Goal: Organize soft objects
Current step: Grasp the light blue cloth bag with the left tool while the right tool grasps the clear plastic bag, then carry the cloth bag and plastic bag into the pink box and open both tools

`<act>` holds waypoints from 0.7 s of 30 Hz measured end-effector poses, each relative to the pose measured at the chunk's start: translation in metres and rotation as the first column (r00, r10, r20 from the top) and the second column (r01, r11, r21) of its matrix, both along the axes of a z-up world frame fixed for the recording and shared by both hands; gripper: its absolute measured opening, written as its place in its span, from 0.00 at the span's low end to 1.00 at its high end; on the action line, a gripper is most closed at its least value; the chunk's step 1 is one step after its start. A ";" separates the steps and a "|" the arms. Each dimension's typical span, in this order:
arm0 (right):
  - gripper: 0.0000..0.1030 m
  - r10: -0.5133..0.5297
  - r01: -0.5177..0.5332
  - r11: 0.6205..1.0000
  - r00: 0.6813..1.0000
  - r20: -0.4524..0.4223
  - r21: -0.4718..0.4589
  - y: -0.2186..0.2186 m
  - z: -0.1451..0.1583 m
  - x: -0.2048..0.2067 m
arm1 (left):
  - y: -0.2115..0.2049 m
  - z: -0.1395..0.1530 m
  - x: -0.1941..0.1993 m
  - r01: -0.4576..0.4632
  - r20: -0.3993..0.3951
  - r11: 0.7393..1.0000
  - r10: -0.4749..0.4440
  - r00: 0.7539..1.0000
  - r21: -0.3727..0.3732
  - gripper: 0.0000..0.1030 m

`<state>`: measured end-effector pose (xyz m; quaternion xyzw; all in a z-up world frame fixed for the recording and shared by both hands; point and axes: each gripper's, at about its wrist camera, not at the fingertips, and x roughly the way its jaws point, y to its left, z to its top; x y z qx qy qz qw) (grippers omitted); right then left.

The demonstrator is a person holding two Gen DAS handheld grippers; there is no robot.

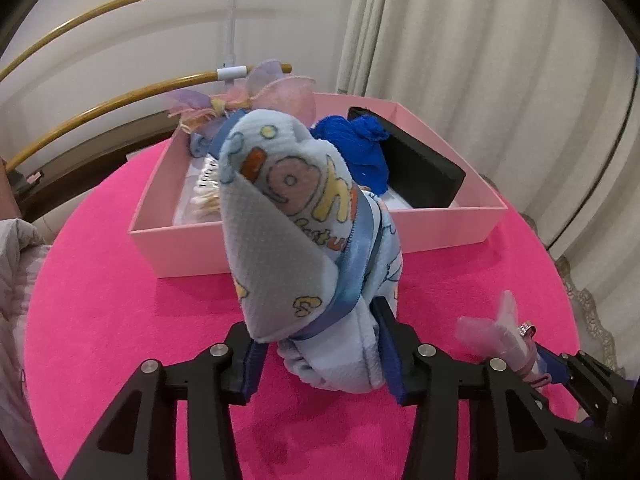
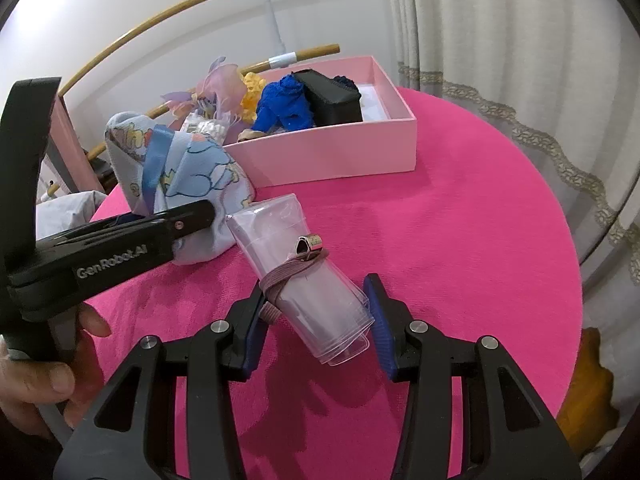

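My left gripper (image 1: 320, 352) is shut on a rolled light-blue cartoon-print cloth (image 1: 296, 236) tied with a blue ribbon, held upright over the pink round table (image 1: 120, 320). It also shows in the right wrist view (image 2: 188, 184). My right gripper (image 2: 316, 316) is shut on a rolled clear plastic pouch (image 2: 296, 272) bound with a mauve hair tie; the pouch also shows in the left wrist view (image 1: 508, 332). Behind stands a pink box (image 1: 440, 224), also in the right wrist view (image 2: 328, 156), holding a blue cloth (image 2: 284, 108), a black case (image 2: 332, 100) and a sheer pastel bow (image 1: 272, 92).
Curved wooden rails (image 1: 120, 8) and a wall stand behind the table. Cream curtains (image 1: 500, 60) hang at right. A grey cloth (image 1: 16, 280) lies at the left edge. An orange object (image 2: 584, 384) sits below the table's right edge.
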<state>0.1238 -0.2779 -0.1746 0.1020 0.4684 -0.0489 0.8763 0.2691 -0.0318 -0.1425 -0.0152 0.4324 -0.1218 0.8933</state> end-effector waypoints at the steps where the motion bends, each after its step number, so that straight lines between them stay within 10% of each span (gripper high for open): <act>1: 0.41 0.000 0.000 1.000 1.000 0.001 -0.001 0.000 0.001 0.000 | 0.002 0.001 -0.002 -0.002 0.004 1.000 0.002 1.000 0.005 0.43; 21: 0.41 0.065 -0.068 0.997 0.994 0.089 0.037 0.018 0.049 0.012 | 0.046 0.052 -0.048 -0.037 0.076 0.999 0.036 0.997 0.022 0.42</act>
